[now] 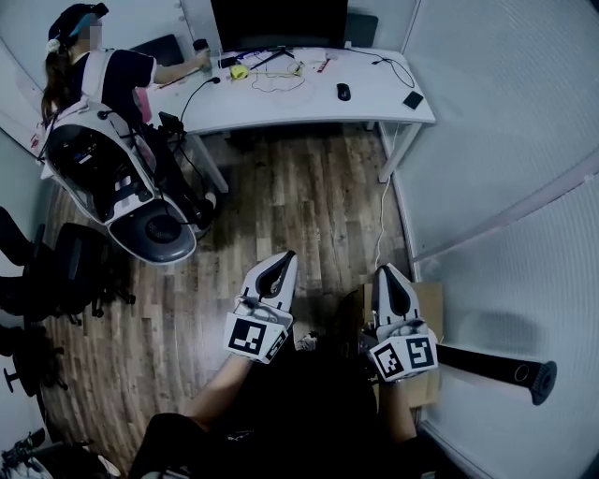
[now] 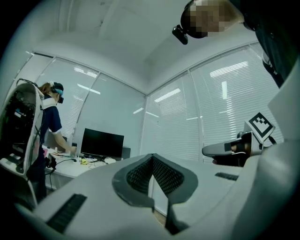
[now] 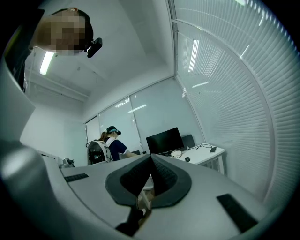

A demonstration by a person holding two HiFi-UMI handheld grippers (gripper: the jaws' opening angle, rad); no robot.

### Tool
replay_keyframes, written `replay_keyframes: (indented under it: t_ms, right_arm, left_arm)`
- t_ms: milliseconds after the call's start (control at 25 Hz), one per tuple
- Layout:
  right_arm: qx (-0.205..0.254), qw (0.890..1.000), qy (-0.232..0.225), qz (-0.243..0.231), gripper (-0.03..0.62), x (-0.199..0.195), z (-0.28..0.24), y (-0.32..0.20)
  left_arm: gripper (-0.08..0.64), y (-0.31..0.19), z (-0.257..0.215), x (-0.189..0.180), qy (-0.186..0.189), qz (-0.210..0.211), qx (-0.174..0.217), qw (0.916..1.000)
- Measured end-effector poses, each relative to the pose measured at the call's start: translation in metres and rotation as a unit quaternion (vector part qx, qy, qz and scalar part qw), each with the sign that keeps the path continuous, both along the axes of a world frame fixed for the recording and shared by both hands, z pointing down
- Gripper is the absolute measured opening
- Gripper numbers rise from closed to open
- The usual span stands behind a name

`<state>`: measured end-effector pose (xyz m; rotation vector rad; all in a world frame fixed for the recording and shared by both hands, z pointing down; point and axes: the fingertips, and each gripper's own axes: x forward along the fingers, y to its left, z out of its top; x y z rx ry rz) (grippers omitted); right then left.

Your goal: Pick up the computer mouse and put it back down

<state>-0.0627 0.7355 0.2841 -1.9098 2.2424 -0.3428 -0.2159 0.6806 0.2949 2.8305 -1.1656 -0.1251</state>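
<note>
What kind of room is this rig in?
Probably a small office: a white desk with a monitor and a computer mouse on it, and slatted blinds along the wall.

R gripper (image 3: pixel 151 158) jaws together, empty; mouse (image 3: pixel 187 159) on far desk (image 3: pixel 202 156) w/ monitor (image 3: pixel 163 140).

Left gripper (image 1: pixel 284 257), right gripper (image 1: pixel 387 271): smooth matt white plastic shells. Jaws lined with dark pads (image 2: pixel 164 176), finely ribbed, rubbery look. Floor (image 1: pixel 309 206) below the jaws: grained wood planks, low sheen. Tabletop (image 1: pixel 374 103) well ahead of the jaws: smooth, white, matt.
</note>
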Motion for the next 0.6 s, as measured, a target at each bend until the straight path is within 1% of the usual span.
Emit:
replay_keyframes:
  t_ms: [120,240,360,480,600]
  right_arm:
    - [-0.007,1.000,-0.003,0.005,-0.002,-0.008,0.000,-0.033]
    - [-0.022,1.000,0.002,0.003,-0.002,-0.015,0.003,-0.068]
    - [-0.045,0.999,0.002,0.019,-0.002,-0.013,0.013,-0.100]
    - [-0.065,0.997,0.001,0.035,-0.002,-0.011,0.022,-0.120]
    - [-0.054,0.998,-0.003,0.038,-0.002,-0.012,0.016,-0.150]
  left_arm:
    - [0.008,-0.031,-0.004,0.002,-0.001,0.015,0.002,0.9999]
    - [0.008,-0.072,-0.003,-0.003,0.008,0.010,-0.012,0.9998]
    - [0.008,-0.113,0.008,-0.002,0.005,0.013,-0.028,0.9995]
    - [0.008,-0.139,0.010,0.000,0.002,0.024,-0.030,0.9993]
    - [0.008,-0.170,0.002,0.000,0.007,0.029,-0.021,0.9993]
